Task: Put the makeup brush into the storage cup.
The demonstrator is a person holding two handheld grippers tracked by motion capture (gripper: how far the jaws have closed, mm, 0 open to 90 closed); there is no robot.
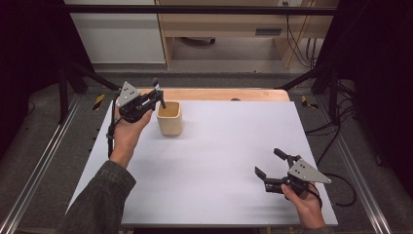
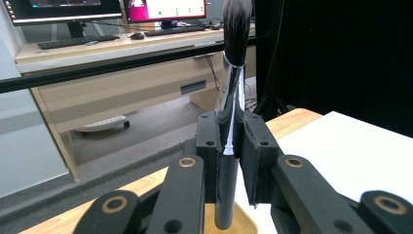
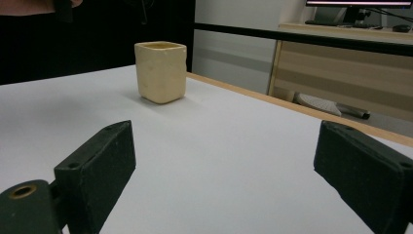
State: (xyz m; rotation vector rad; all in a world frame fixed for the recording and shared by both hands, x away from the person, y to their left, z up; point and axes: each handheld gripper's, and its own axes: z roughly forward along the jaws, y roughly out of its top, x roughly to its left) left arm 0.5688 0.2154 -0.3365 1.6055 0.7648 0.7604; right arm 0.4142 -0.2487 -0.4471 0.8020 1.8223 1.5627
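Brush: my left gripper (image 2: 229,161) pinches a dark-handled makeup brush (image 2: 233,87) between its 2 jaws, roughly mid-handle, with the dark bristle head up and the butt end down.

Brush, from above: it shows as a short dark stick (image 1: 159,92) at the tip of my left gripper (image 1: 155,99), just over the near-left rim of the cup.

Long axis: close to upright, tipped only a little; the handle's lower end hangs right above a pale rounded rim in the left gripper view, which I take to be the cup's mouth.

Relation that matters: the cup (image 1: 170,118) sits directly under and just beside my left jaws, so I judge a straight lowering along the handle would seat the brush inside.

Cup: a cream, square-ish cup with rounded corners (image 3: 161,71), standing upright on the white desk (image 1: 224,161) near its far-left part.

Cup contents: I see only bare pale inner wall from above; the bottom is hidden, so I cannot say whether it is empty.

Right gripper: my right gripper (image 1: 273,167) hovers low over the near-right part of the desk, jaws spread wide, holding nothing, aimed toward the cup.

Nearer hand: left, by far; my right is well apart from cup and brush.

Risk, as I judge it: the butt catching the rim and tipping the cup.
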